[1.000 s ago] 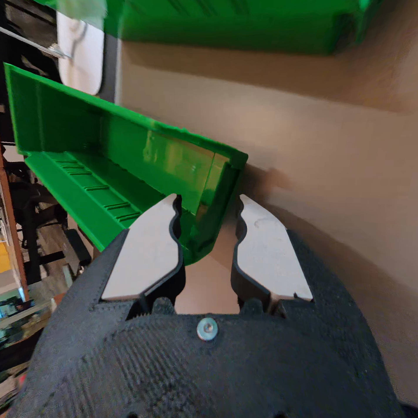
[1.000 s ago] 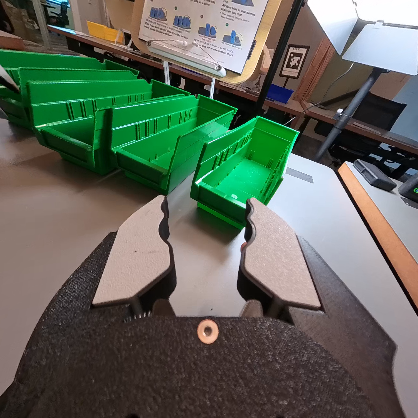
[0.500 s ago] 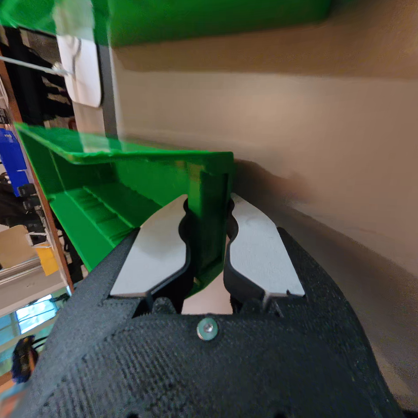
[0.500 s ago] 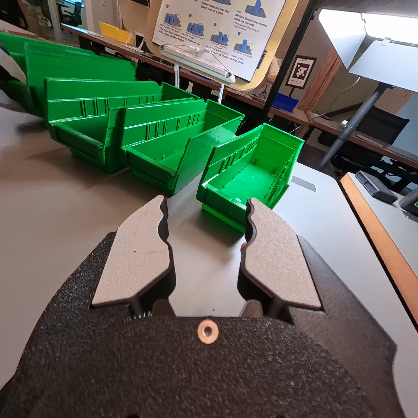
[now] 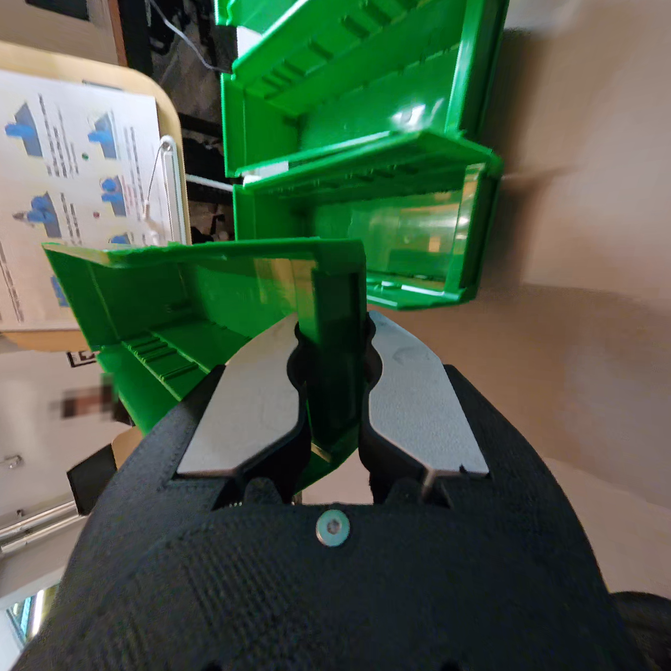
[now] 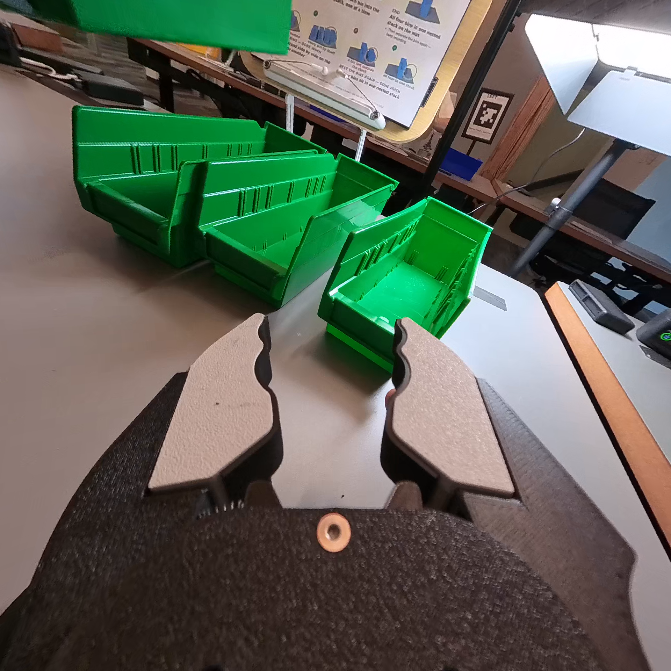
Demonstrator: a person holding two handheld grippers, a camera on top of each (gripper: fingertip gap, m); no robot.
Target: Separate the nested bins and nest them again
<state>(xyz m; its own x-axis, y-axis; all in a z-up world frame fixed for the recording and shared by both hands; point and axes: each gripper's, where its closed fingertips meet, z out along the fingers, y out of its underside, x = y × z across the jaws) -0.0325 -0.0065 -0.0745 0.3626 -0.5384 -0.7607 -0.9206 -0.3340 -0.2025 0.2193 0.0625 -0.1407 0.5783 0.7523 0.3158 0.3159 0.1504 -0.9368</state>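
Observation:
My left gripper (image 5: 333,323) is shut on the end wall of a long green bin (image 5: 163,290) and holds it in the air, tipped on its side in this rolled view. Two more green bins (image 5: 381,225) lie just beyond it. In the right wrist view the lifted bin (image 6: 181,21) shows at the top left, above the table. Below it, two long green bins (image 6: 145,174) (image 6: 276,232) stand side by side, and a short green bin (image 6: 406,290) stands to their right. My right gripper (image 6: 332,323) is open and empty, just in front of the short bin.
The grey table (image 6: 90,326) carries the bins. An instruction board (image 6: 381,54) on a stand rises behind them, and it also shows in the left wrist view (image 5: 83,174). A lamp (image 6: 599,72) stands at the right. A second table with an orange edge (image 6: 599,363) holds black devices (image 6: 599,306). Left tips to right tips: about 30 cm.
My left gripper closed on the bin's end wall, lifted the bin off the table and swung it toward the other bins. My right gripper stayed open and barely moved.

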